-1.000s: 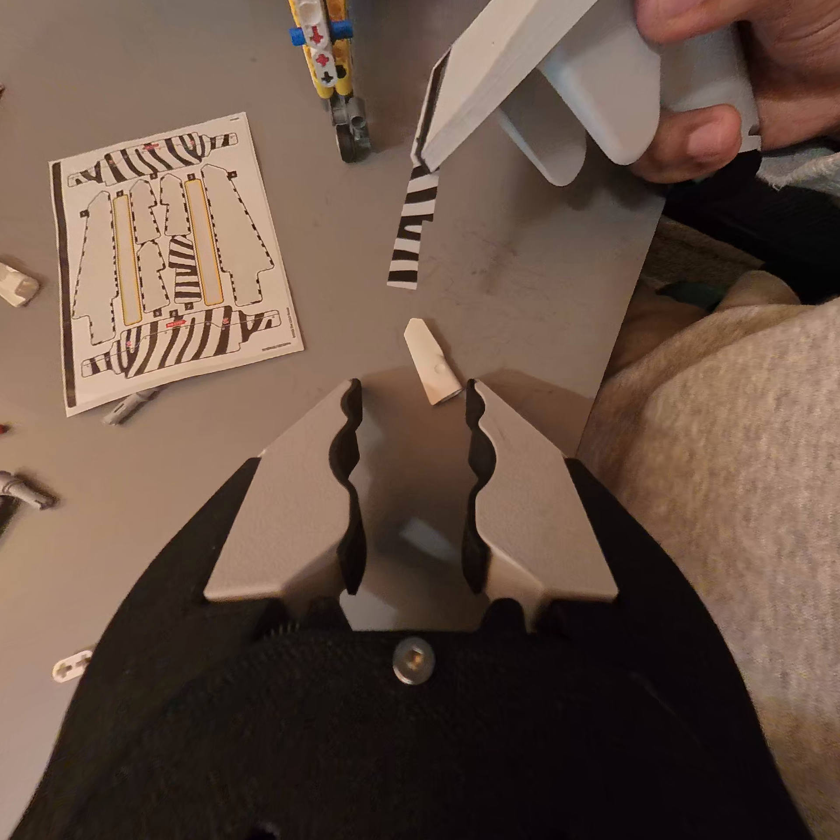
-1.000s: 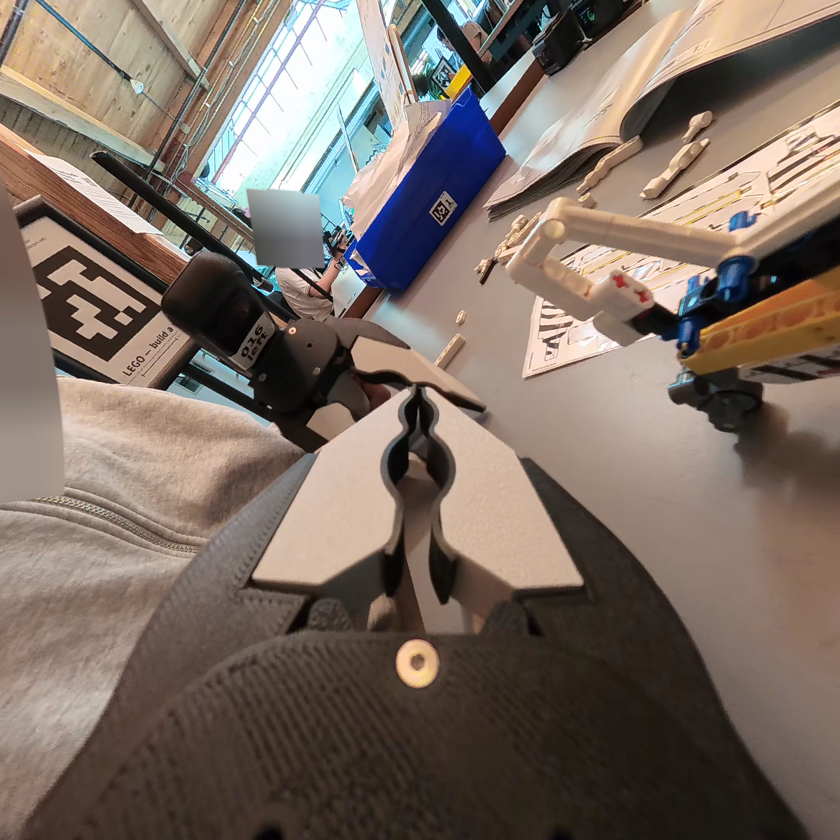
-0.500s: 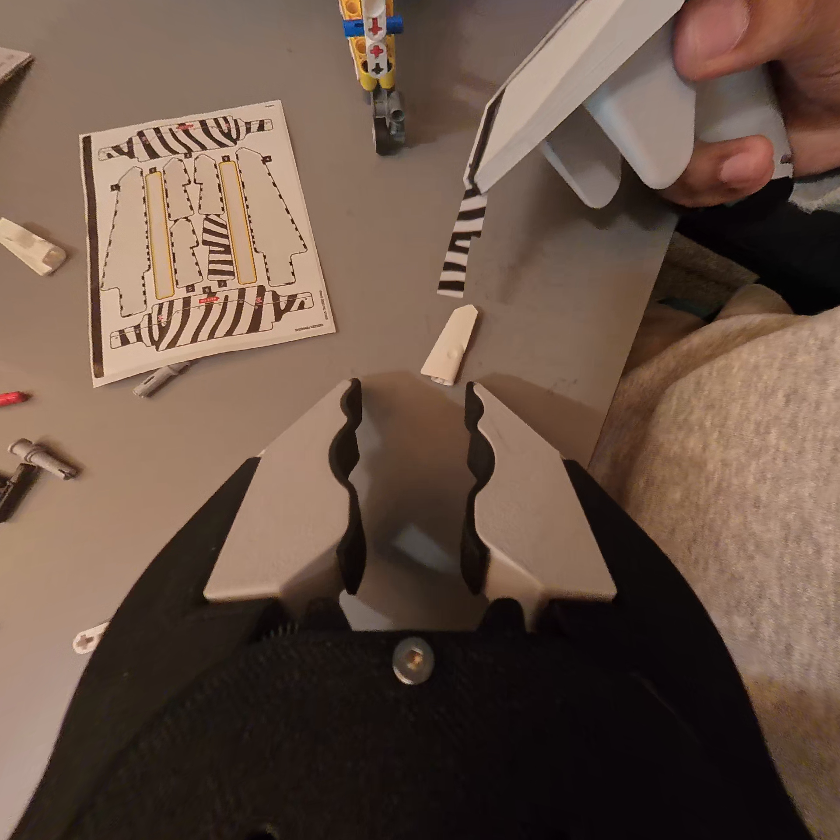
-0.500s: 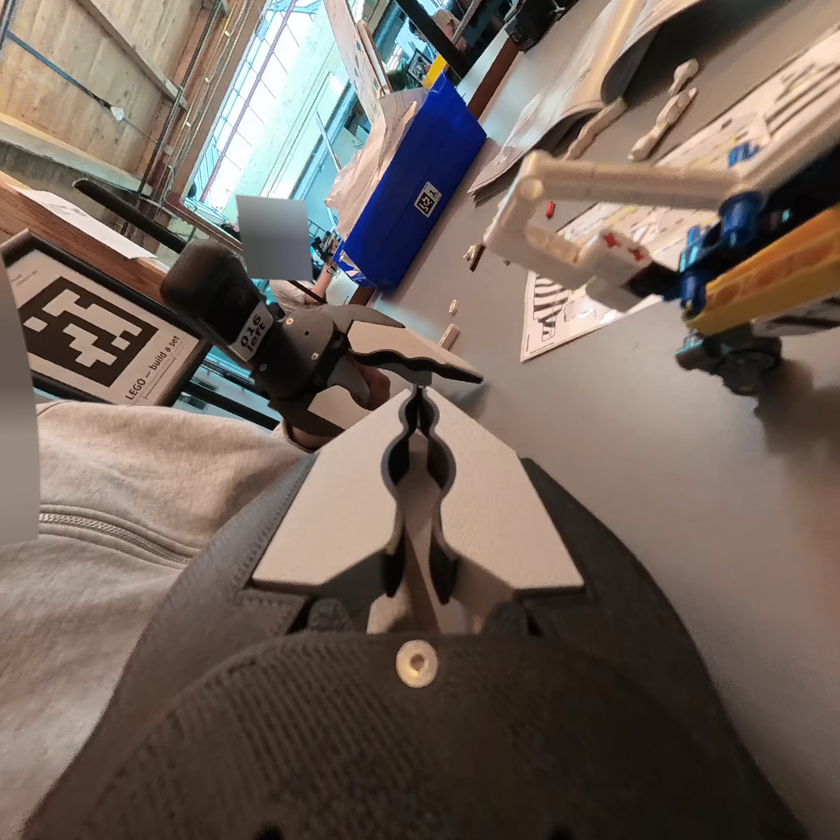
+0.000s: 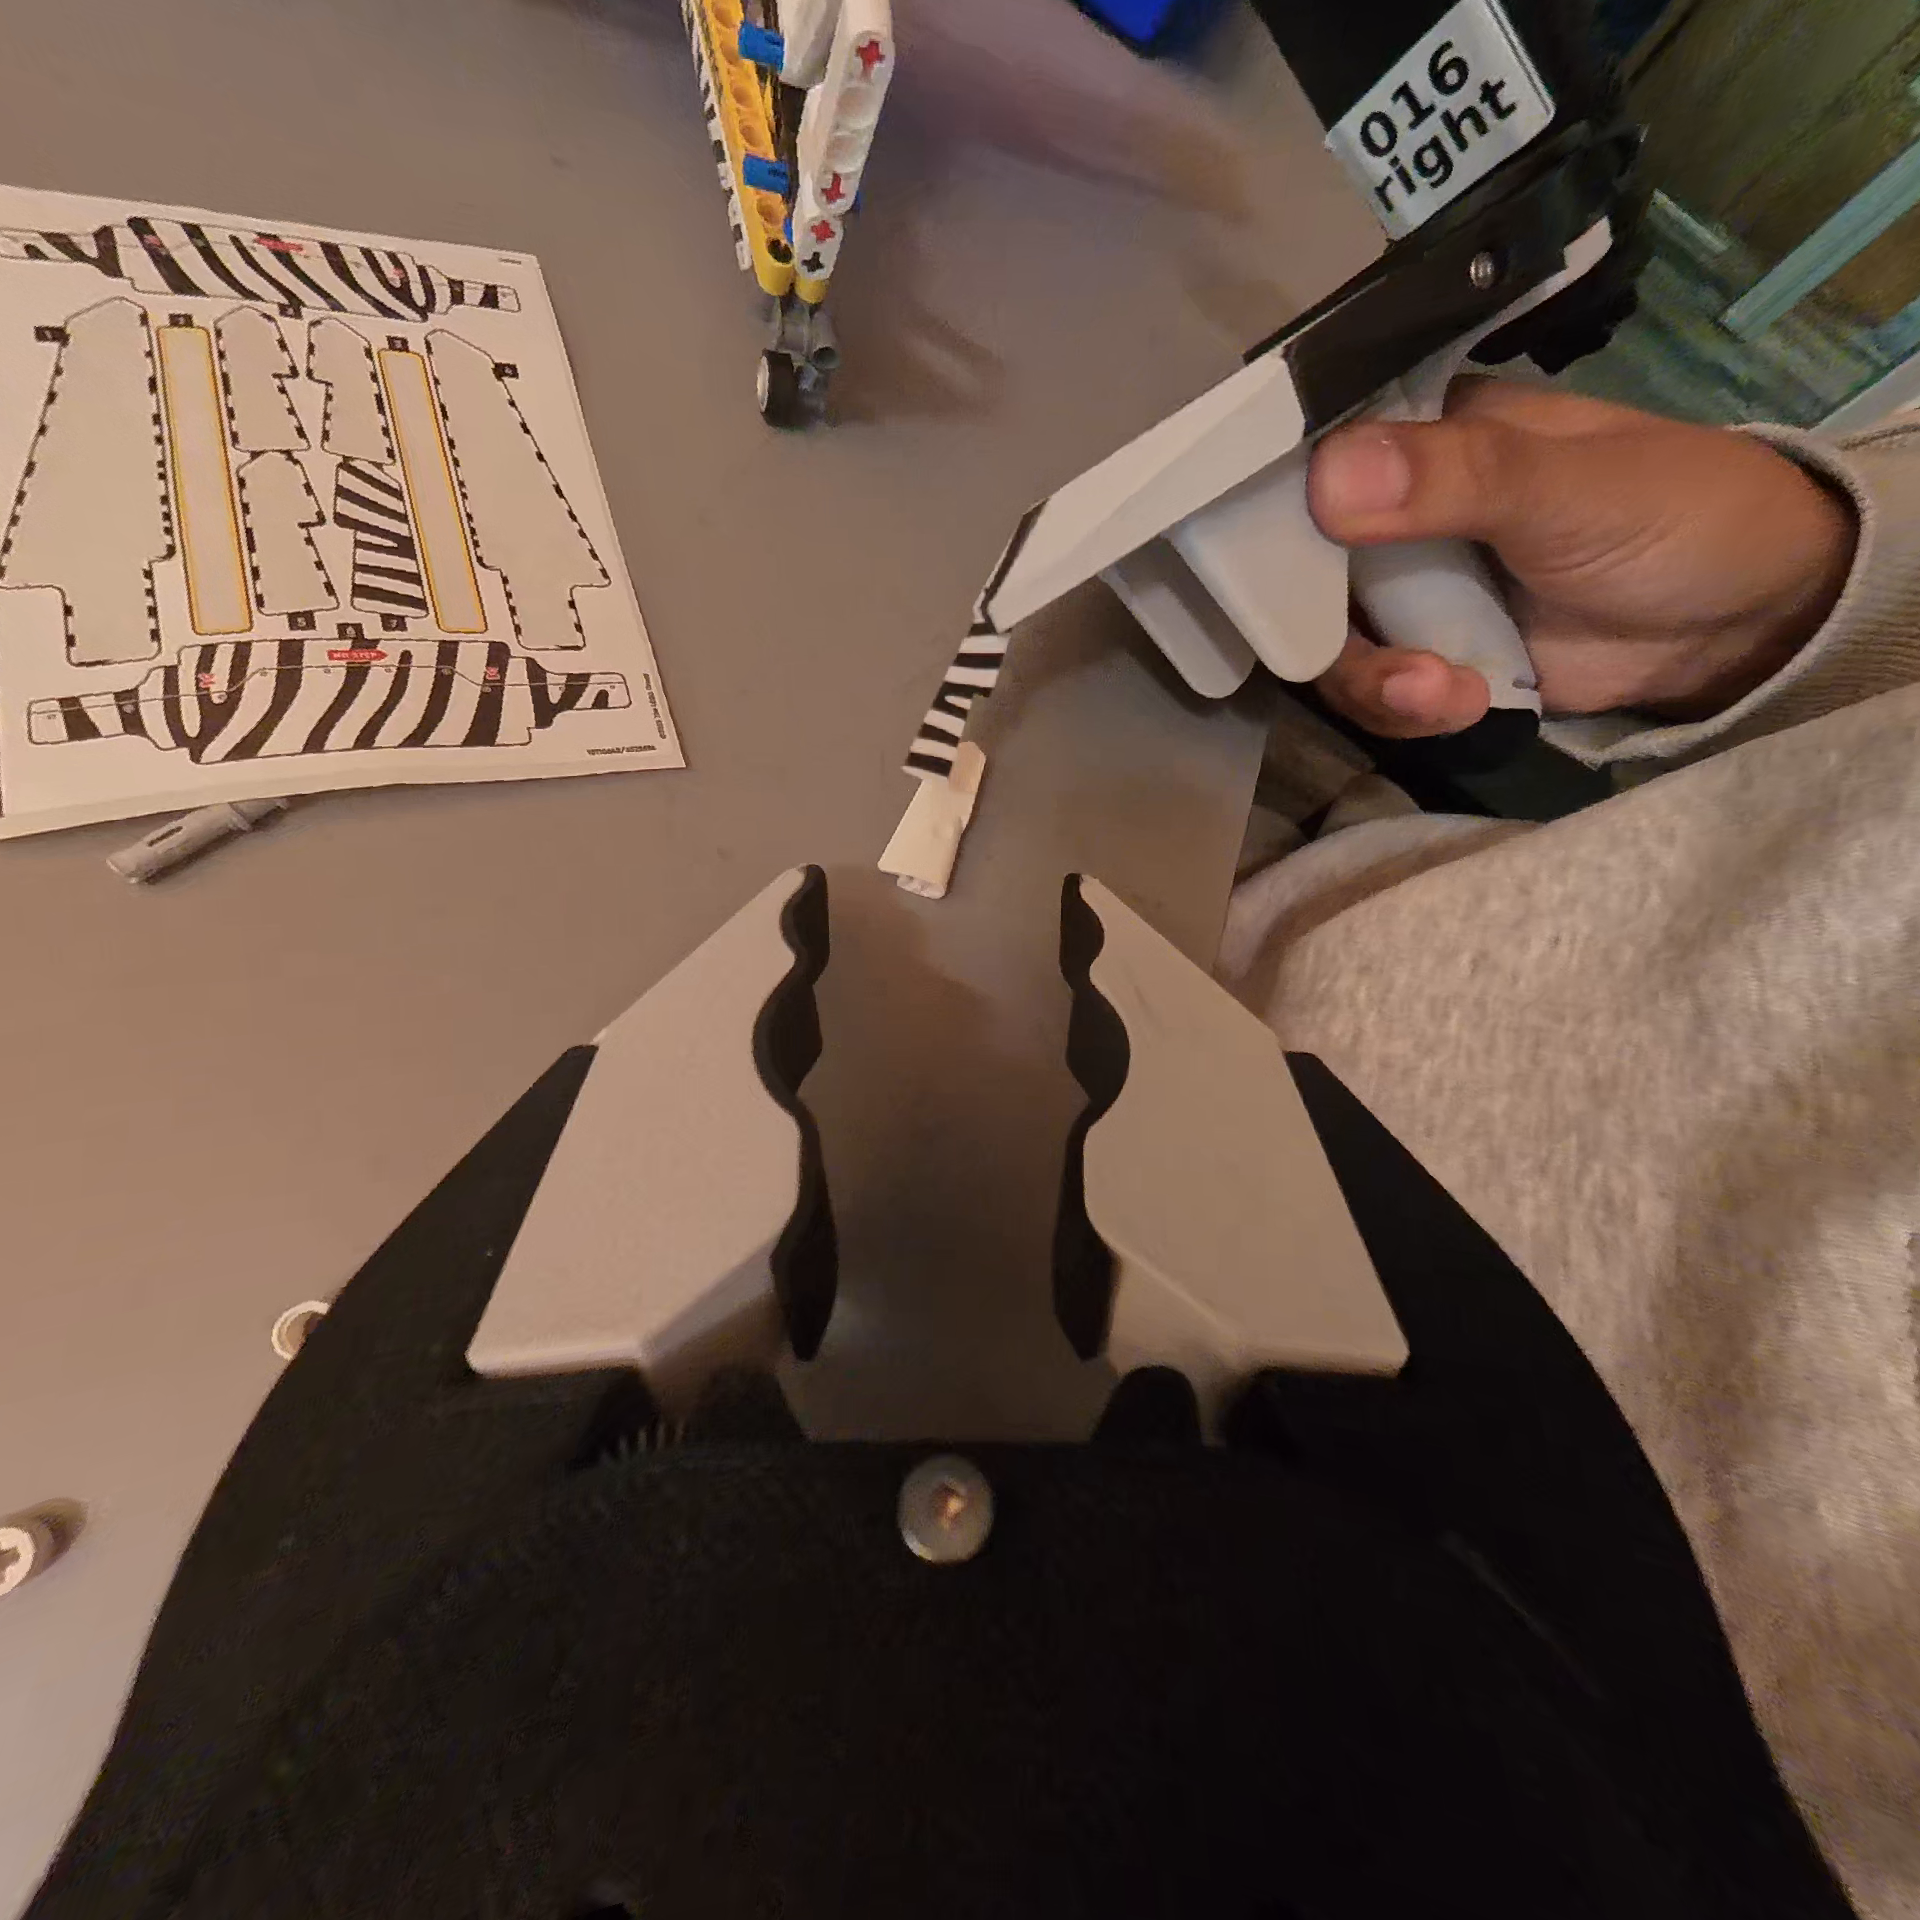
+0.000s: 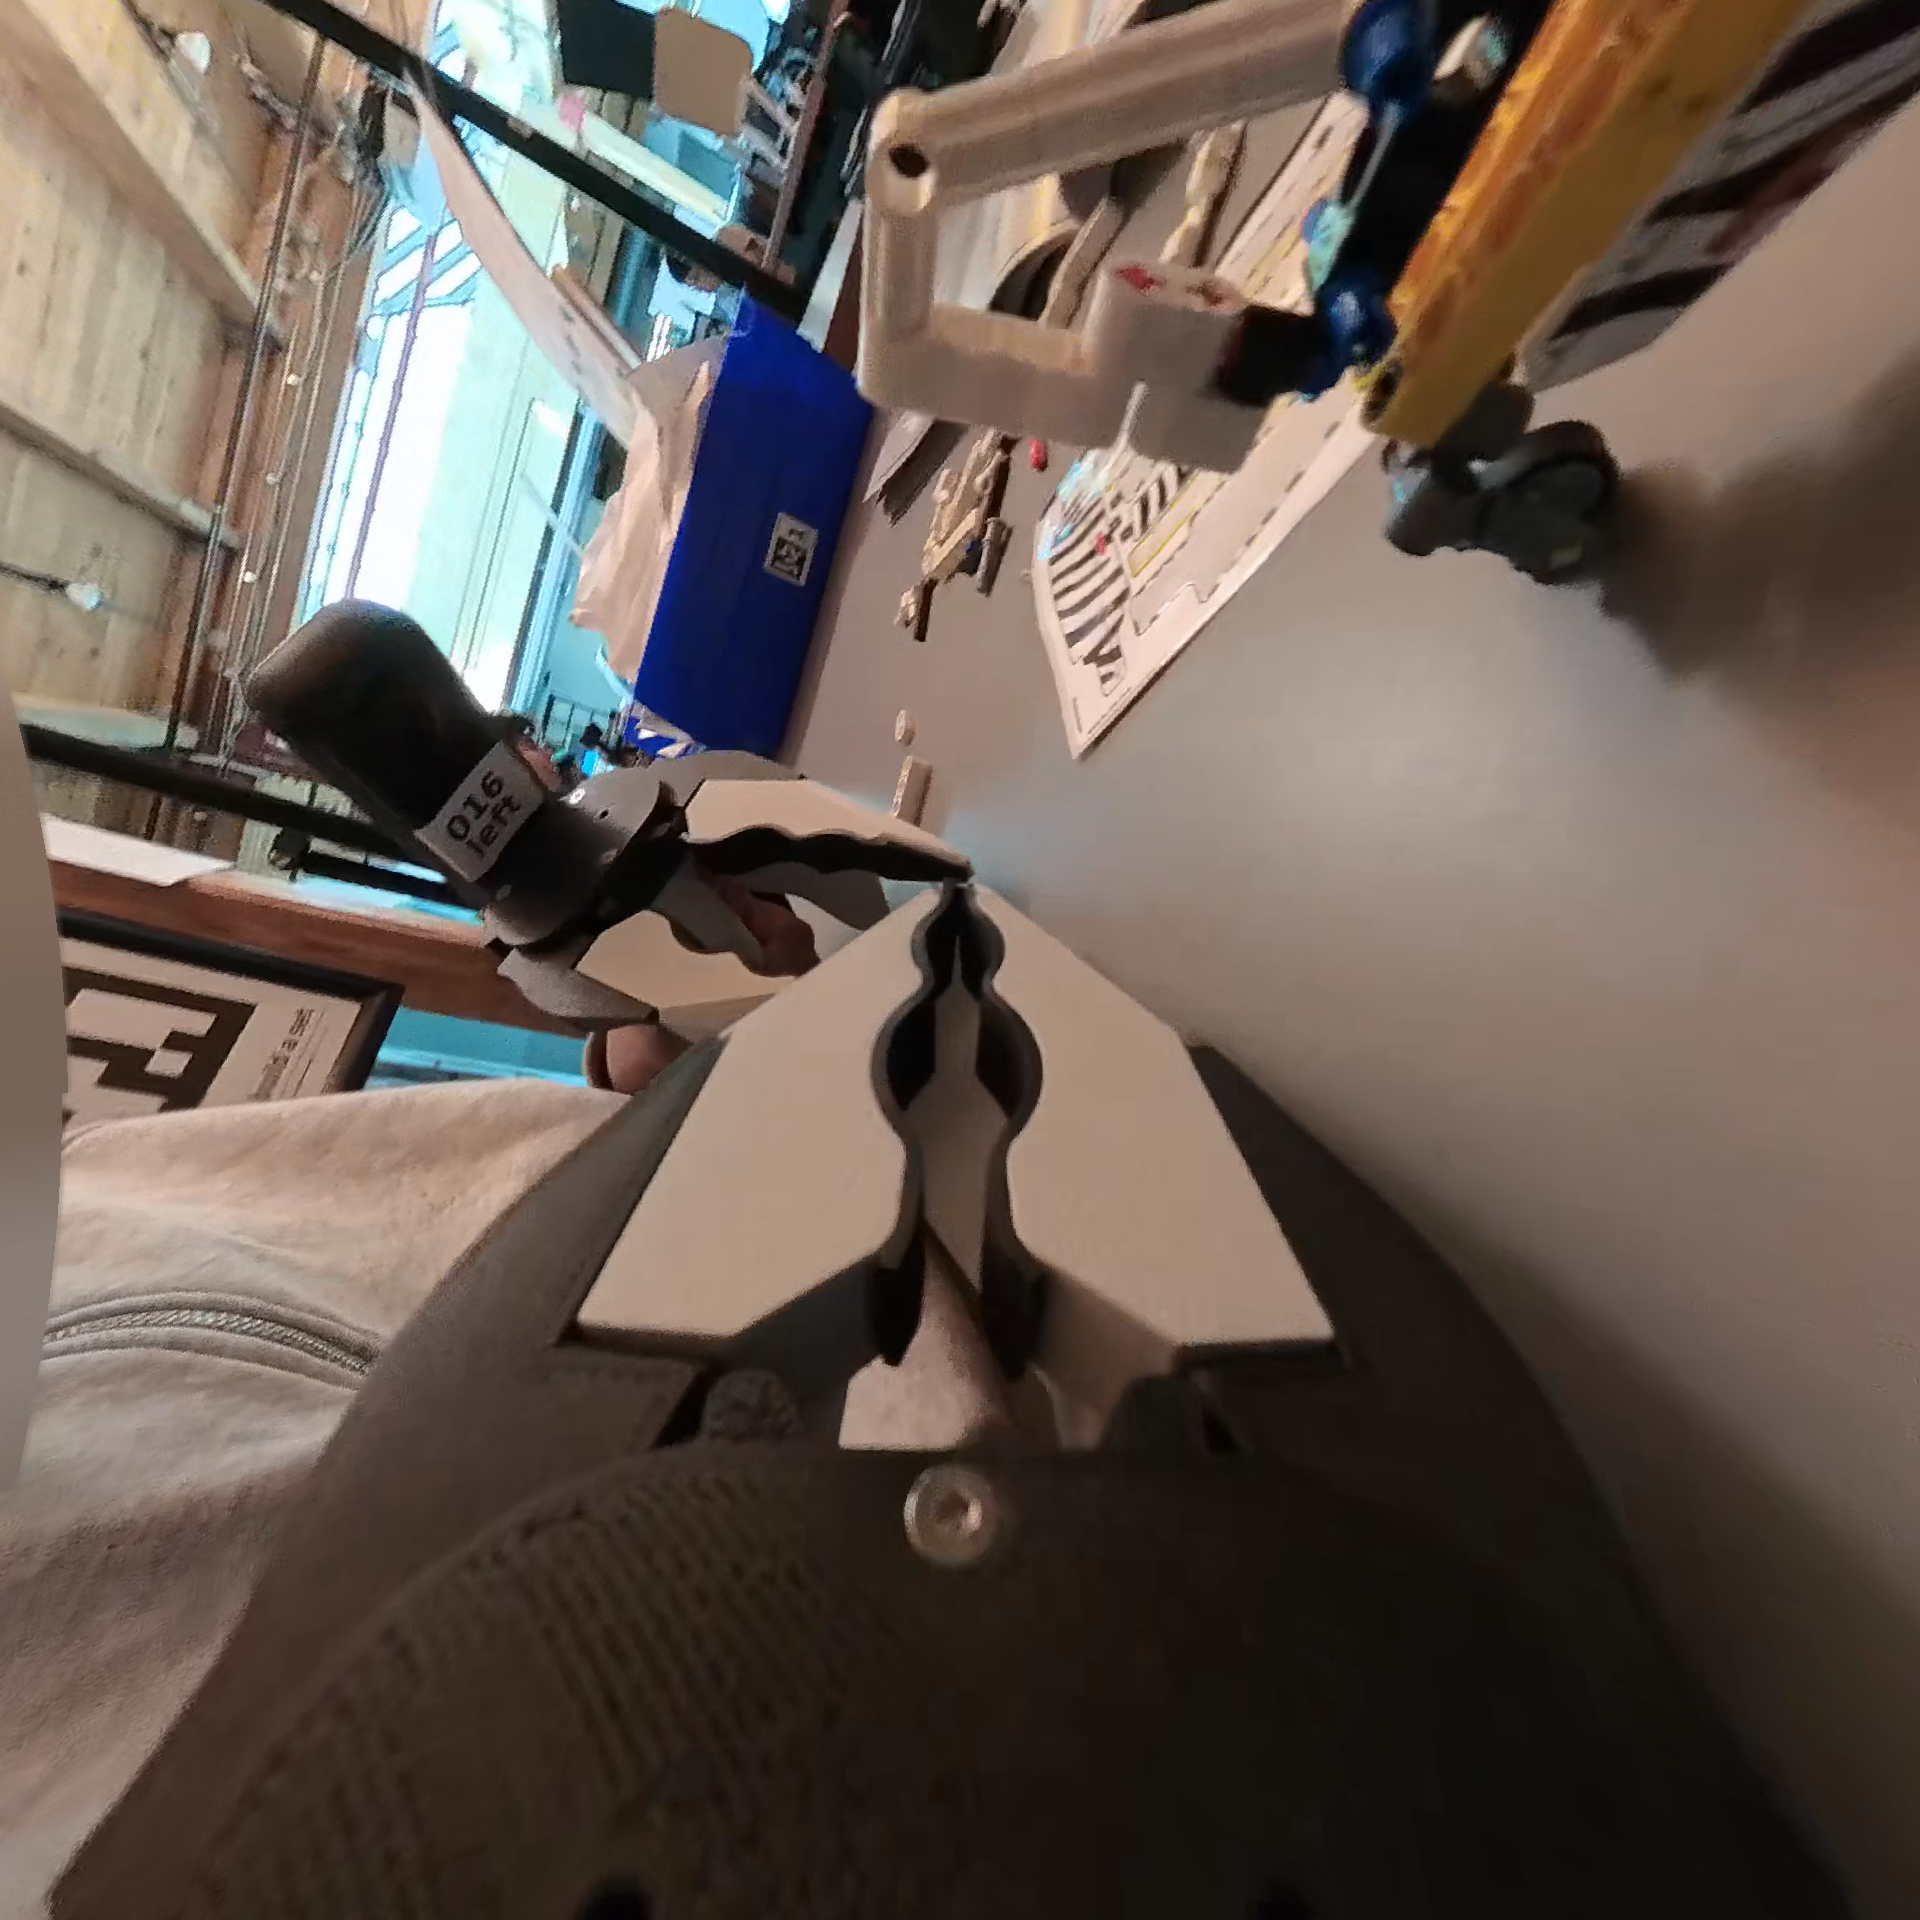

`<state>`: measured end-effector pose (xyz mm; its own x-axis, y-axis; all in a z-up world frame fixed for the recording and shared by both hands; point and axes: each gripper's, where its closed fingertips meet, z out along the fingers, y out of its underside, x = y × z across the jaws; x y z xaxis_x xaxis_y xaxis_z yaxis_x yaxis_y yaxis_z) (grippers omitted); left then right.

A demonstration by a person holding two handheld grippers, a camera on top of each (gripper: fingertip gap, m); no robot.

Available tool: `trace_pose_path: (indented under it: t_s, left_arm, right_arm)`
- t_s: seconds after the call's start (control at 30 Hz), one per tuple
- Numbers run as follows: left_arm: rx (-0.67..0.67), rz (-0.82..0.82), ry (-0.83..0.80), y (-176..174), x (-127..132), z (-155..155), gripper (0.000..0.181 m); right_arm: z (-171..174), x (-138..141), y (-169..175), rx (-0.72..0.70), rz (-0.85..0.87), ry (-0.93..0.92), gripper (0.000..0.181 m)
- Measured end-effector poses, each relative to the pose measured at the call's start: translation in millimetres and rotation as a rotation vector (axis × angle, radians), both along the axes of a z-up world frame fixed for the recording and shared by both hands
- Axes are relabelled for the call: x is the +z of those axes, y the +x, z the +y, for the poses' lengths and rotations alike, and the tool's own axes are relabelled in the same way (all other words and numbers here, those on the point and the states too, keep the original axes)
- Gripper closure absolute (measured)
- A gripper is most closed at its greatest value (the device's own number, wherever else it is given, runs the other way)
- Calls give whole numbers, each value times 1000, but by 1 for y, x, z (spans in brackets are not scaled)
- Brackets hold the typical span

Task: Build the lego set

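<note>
At the near edge of the grey tabletop (image 5: 520,1039), close to the seated person's lap: one small white lego panel piece (image 5: 928,831), lying flat, just ahead of the left tool (image 5: 943,894), whose jaws stand spread and empty either side of bare surface, probably waiting to steady the piece. Right tool (image 5: 1003,613), held in the person's hand (image 5: 1558,561), jaws pressed together on one end of a zebra-striped sticker strip (image 5: 956,691); the strip hangs down so its free end touches the far end of the white piece, a hold that likely lets the sticker be laid onto the panel without fingers on the glue. Sticker sheet (image 5: 291,520), flat to the left, well apart: several shapes already peeled out, striped ones remaining; it carries small print, not repeated here. Partly built model (image 5: 795,177), yellow, white and blue, parked at the far side out of the way. Loose grey pin (image 5: 192,831) just below the sheet. Each tool body carries a white label with writing. In the right wrist view: blue bin (image 6: 748,561) with a square tag, and a framed black-and-white marker sign (image 6: 208,1049) off the tabletop.
</note>
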<state>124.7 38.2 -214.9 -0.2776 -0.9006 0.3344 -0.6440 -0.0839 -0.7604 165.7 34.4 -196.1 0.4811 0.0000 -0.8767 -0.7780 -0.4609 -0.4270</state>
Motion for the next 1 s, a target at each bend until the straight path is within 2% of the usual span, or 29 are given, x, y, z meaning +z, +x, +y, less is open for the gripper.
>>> trace_pose_path:
  t_s: [0.27, 0.43, 1.0]
  left_arm:
    - [-48, 33, -51, -1, -3, -6, 137]
    - [-47, 10, -108, -2, 3, -5, 139]
    - [-66, 30, -54, -1, -2, -10, 141]
  right_arm:
    - [-4, -9, -4, -98, 47, -48, 181]
    - [-1, -13, -13, -55, 76, -69, 181]
    - [0, -17, -9, -64, 48, -82, 181]
